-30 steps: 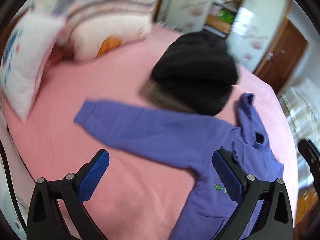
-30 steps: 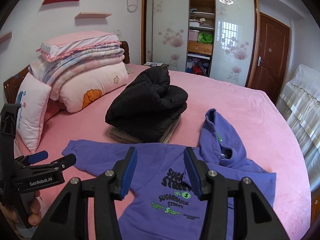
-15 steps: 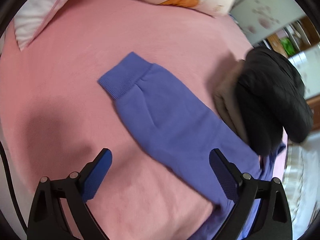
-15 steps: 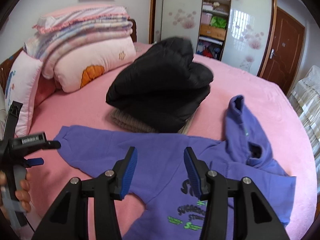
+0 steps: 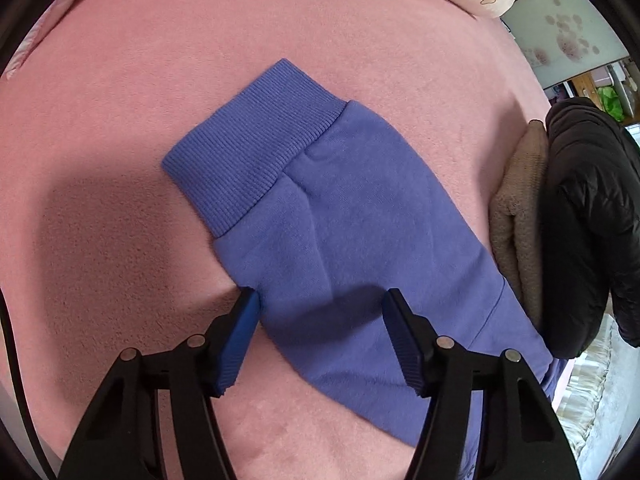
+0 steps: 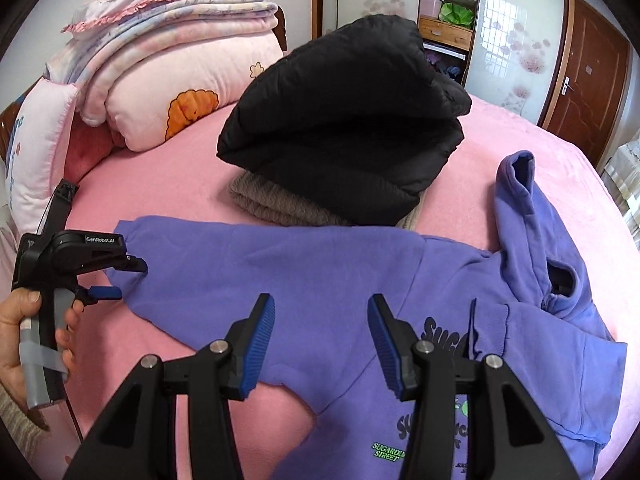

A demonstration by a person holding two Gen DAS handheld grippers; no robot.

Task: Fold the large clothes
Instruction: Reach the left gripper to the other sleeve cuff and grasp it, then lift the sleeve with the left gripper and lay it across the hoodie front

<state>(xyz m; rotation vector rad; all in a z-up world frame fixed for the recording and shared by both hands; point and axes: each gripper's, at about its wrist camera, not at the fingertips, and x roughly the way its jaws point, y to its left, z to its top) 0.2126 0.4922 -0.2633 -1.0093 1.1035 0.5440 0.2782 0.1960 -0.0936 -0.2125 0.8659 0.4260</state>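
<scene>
Left gripper [image 5: 320, 316] now sits low over the cuff end of the purple fleece hooded sweatshirt's [image 6: 360, 280] sleeve [image 5: 320, 208] — a second ago its view took in most of the pink-covered bed [image 5: 120, 120] and the pillows; now sleeve and bedcover fill it. Its jaws were at their widest then and are closing now, with sleeve fabric between them: one blue pad at the sleeve's near edge, the other over the cloth. Whether the pads press the fabric yet is not clear.

Right gripper [image 6: 322, 332] has dropped closer to the sweatshirt's chest; jaw gap unchanged, partly open, nothing between the pads. It hangs above the shoulder area, short of the printed lettering.

Sweatshirt lies flat, front up, across the near part of the bed, hood [image 6: 528, 220] toward the bed's right edge, the sleeve stretched toward the left edge. It has not shifted.

Black puffy quilted jacket [image 6: 352, 120], folded, rests on a folded grey-brown knitted garment [image 6: 276, 208] mid-bed, just behind the sleeve — same place as before.

Hard to make out:
- The left gripper's fingertips in the right wrist view — seen side-on, small, beside the cuff; contact not readable there.
- The sweatshirt's hem and far sleeve are cut off by the picture edge and the right gripper's frame.
- The chest print is partly covered; only fragments of words read.
- The person's left hand [image 6: 24, 340] on the grip handle is cropped at the picture's left edge.
</scene>
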